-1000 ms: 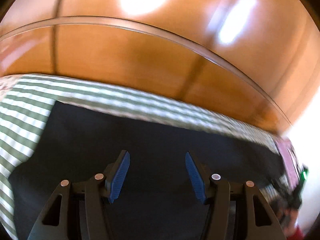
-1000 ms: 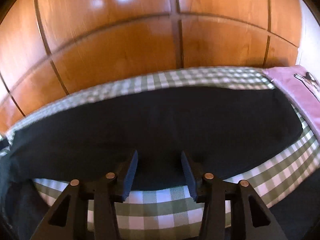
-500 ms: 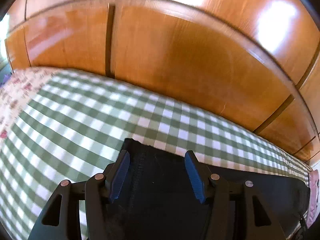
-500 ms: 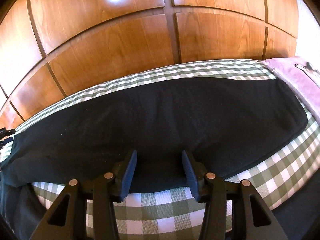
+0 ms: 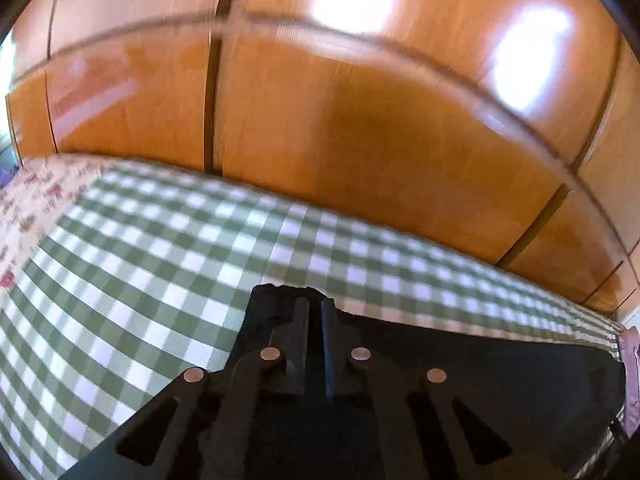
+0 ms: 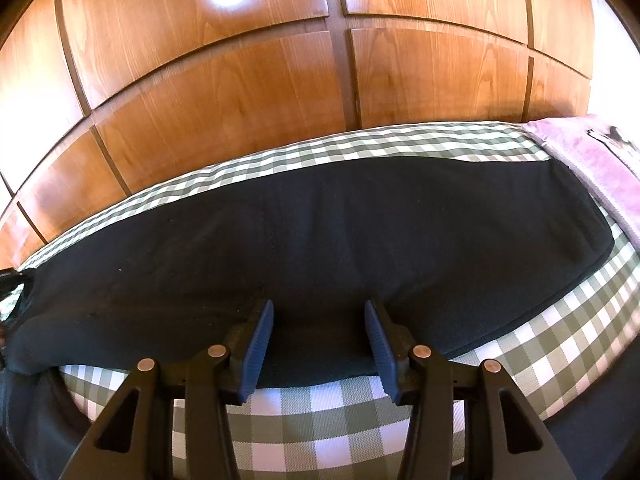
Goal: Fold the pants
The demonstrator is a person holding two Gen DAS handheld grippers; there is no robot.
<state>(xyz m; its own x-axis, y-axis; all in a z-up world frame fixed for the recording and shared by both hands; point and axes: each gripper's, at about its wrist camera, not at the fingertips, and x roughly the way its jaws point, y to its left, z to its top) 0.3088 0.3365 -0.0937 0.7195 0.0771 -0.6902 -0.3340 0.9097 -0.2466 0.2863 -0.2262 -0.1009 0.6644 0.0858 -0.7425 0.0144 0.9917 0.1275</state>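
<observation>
Pants (image 6: 320, 236) flat along checked bed (image 6: 320, 432). Left gripper (image 5: 315, 312) pinched on end, ready for fold. Right gripper (image 6: 319, 344) wide over near edge, unloaded.

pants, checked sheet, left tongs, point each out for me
pants (image 6: 340, 232) right wrist view, middle of the dark fabric
checked sheet (image 5: 140, 272) left wrist view, bare green check
left tongs (image 5: 315, 308) left wrist view, between closed tips

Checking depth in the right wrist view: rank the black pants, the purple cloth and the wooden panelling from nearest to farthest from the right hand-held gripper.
1. Black pants: their near edge lies between the fingers of the open right hand-held gripper.
2. Purple cloth: far right, past the pants' end.
3. Wooden panelling: behind the checked bed cover, farthest.
</observation>
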